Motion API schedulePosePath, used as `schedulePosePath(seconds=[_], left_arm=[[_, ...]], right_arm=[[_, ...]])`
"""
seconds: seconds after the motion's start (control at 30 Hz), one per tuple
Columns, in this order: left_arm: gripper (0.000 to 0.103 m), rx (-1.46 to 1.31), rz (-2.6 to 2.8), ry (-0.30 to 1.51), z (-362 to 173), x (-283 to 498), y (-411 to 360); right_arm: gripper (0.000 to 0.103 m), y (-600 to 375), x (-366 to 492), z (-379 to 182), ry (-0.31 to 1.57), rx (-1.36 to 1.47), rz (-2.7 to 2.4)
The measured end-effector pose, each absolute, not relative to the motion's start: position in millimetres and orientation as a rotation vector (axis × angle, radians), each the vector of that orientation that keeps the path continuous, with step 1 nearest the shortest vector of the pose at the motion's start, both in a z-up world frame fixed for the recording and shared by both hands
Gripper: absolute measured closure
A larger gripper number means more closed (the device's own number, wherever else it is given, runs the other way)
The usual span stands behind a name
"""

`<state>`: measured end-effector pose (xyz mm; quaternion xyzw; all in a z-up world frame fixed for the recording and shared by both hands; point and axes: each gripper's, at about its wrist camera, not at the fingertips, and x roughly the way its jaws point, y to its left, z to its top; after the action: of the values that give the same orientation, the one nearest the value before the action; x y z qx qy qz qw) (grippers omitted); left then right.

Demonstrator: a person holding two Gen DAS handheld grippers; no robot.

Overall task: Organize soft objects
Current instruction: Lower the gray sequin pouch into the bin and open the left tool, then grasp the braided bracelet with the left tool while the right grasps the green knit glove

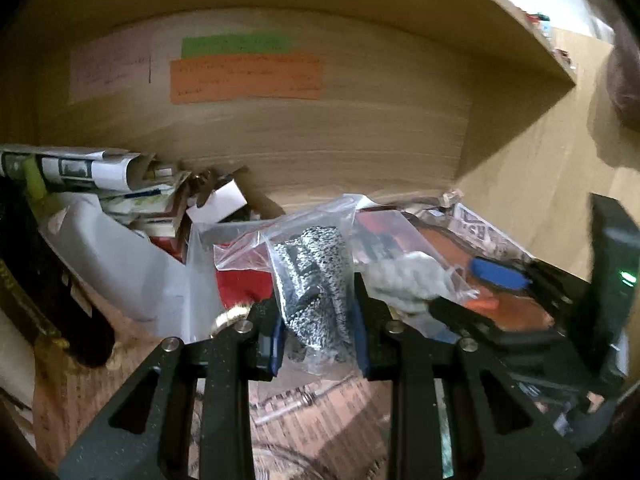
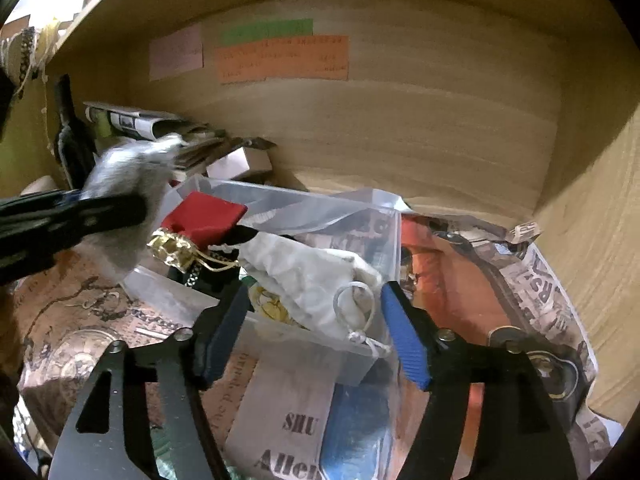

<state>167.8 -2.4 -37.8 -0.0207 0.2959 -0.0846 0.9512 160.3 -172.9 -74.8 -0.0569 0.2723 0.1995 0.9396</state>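
Note:
My left gripper (image 1: 316, 320) is shut on a clear plastic bag (image 1: 312, 280) that holds black-and-white speckled fabric, and it holds the bag up over the clutter. In the right wrist view the same bag (image 2: 124, 192) is a grey blur at the left, clamped in that gripper's black fingers (image 2: 100, 216). My right gripper (image 2: 314, 296) is open over a clear plastic bin (image 2: 280, 208). A white drawstring pouch (image 2: 308, 276) lies in the bin between the blue pads, which do not press on it. A red box (image 2: 204, 216) and a gold pouch (image 2: 172, 248) sit at the bin's left.
All this sits in a wooden shelf compartment with green, orange and pink paper notes (image 2: 280, 56) on its back wall. Rolled newspapers (image 2: 132, 120) and cardboard pile up at the back left. A newspaper-print bag (image 2: 540, 300) with an orange pouch fills the right side. Printed boxes lie in front.

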Motion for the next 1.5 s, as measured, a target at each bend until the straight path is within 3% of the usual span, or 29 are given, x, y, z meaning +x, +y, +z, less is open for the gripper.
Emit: schedulePosePath(seconds=[0.27,0.47,0.57,0.7,0.9,1.1,1.5], left_arm=[[0.075,-0.027,-0.158,0.684,-61.4,207.3,-5.1],[0.075,0.003,-0.146,0.734,-79.5,222.4,-12.9],[0.067,-0.004,-0.148,0.743,-80.5,221.7,-12.6],[0.043,-0.006,-0.14,0.695,-69.9,205.4,-11.8],[0.031,0.001,-0.165,0.636,-50.5,165.5,-11.9],[0.022,0.007,-0.183,0.623,-50.1,125.7,-10.1],[0.022,-0.015,-0.182,0.763,-98.6,81.3,2.9]], right_arm=[[0.022,-185.1,146.4,-67.1,0.519,-0.083,0.399],[0.021,-191.3,132.8,-69.7,0.52,-0.068,0.413],[0.021,-191.1,126.4,-75.2,0.54,-0.068,0.425],[0.021,-188.7,116.4,-82.5,0.571,-0.075,0.449],[0.021,-182.8,98.6,-86.7,0.592,-0.074,0.491],[0.015,-168.9,83.4,-98.5,0.633,-0.078,0.541],[0.015,-160.5,74.6,-136.8,0.762,-0.116,0.552]])
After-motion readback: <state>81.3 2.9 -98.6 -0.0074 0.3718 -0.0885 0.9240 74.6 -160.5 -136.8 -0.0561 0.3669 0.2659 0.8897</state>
